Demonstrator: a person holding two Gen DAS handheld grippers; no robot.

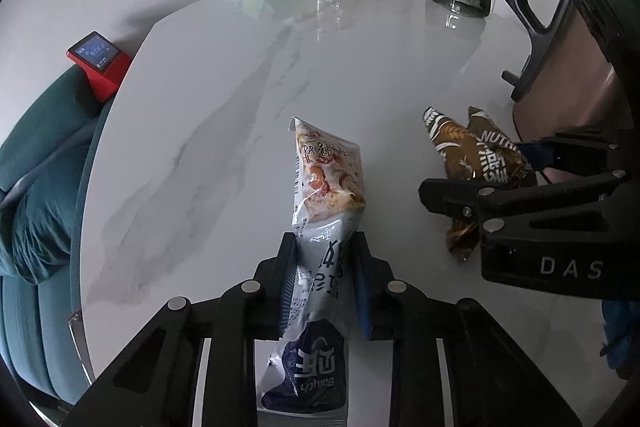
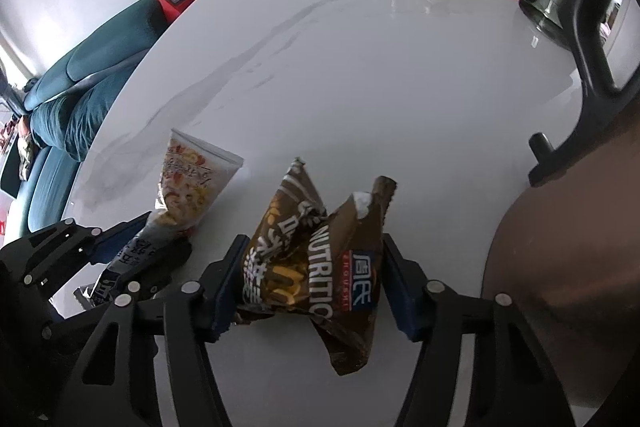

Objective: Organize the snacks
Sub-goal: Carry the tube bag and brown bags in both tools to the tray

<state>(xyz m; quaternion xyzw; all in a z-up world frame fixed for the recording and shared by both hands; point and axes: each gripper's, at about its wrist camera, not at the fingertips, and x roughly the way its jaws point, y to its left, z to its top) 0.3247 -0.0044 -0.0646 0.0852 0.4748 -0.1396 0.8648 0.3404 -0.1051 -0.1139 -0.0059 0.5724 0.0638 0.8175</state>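
Both snack packets are light, crinkly film: the left gripper pinches the white packet mid-body; the right gripper squeezes the brown packet.

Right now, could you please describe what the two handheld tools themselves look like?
Both are matte black plastic. The left tool and right tool each have two flat fingers lined with blue pads, angular linkage arms and silver pivot rivets. White letters "DAS" mark the right tool's body. No cables or sleeves show.
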